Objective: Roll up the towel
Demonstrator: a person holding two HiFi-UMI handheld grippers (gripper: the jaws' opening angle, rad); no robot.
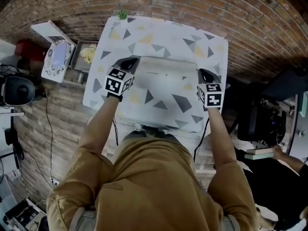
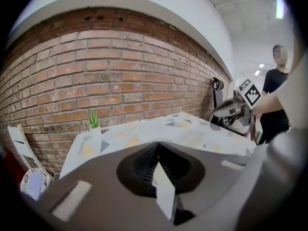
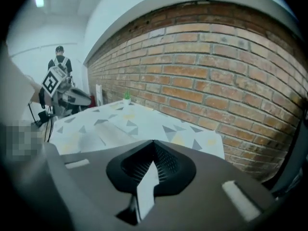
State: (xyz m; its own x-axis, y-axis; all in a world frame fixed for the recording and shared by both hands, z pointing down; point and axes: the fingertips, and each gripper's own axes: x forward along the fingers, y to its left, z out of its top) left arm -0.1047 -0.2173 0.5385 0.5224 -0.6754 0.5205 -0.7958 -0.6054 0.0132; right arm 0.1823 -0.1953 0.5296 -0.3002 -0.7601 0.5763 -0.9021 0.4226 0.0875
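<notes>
your left gripper (image 1: 129, 62) sits centre-left in the head view and your right gripper (image 1: 202, 74) centre-right, one at each side of the pale grey cloth towel (image 1: 166, 81). the towel lies mid-frame on the white table cover printed with grey and yellow triangles (image 1: 159, 37). it is blurred there, so which edge you have hold of is hard to fix.

left claw: jaws brought fully together, with a pale sliver of the towel (image 2: 161, 182) nipped in the seam between them. right claw: the same, closed tight on a pale fold (image 3: 146, 184).

why held so: a pinch at both sides at once keeps that edge straight and level, so the first turn should start square rather than skewed. both claws tilt down toward the table, which suits tucking the edge over.

judgement: no roll is formed yet and most of the towel looks flat. the next move needs both sides carried over evenly. the risk is one side slipping free and the roll coning.

the small green potted plant (image 1: 122, 14) at the table's upper left edge is well apart from the work.
</notes>
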